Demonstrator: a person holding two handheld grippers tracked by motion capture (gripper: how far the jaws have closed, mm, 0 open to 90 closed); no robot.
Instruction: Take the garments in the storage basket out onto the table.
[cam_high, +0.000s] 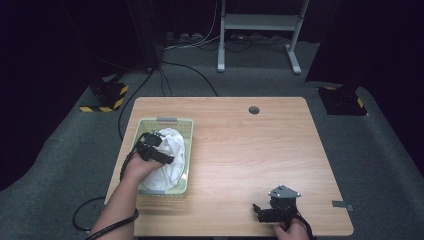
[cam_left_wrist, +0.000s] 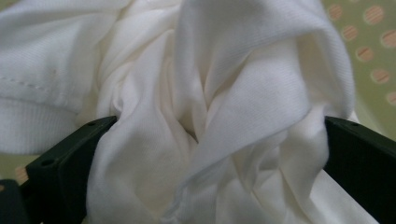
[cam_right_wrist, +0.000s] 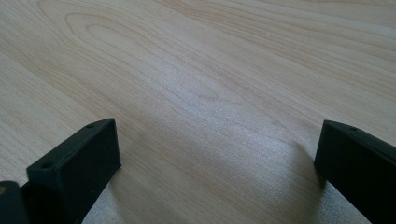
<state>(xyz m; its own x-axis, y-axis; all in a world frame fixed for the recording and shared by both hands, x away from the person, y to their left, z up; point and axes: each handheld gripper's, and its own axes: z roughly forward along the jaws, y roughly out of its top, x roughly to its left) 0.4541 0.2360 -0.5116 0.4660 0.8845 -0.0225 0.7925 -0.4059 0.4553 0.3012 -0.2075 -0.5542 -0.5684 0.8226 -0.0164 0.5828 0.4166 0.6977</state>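
Note:
A crumpled white cloth (cam_high: 173, 152) lies in a pale green perforated basket (cam_high: 167, 120) at the table's left side. My left gripper (cam_high: 153, 145) reaches down into the basket and presses into the cloth. In the left gripper view the cloth (cam_left_wrist: 210, 112) bulges between the two jaws, which stand wide apart, so the left gripper (cam_left_wrist: 219, 154) is open around a fold. The basket's holed wall (cam_left_wrist: 369, 51) shows at the upper right there. My right gripper (cam_high: 261, 212) rests low near the table's front right, open, with bare wood between its jaws (cam_right_wrist: 217, 158).
The wooden table (cam_high: 250, 150) has a small round cable hole (cam_high: 254, 109) near its back edge. A grey tape piece (cam_high: 343, 205) sits at the right front edge. Beyond the table are cables, striped stand feet (cam_high: 105, 95) and a white frame (cam_high: 260, 30).

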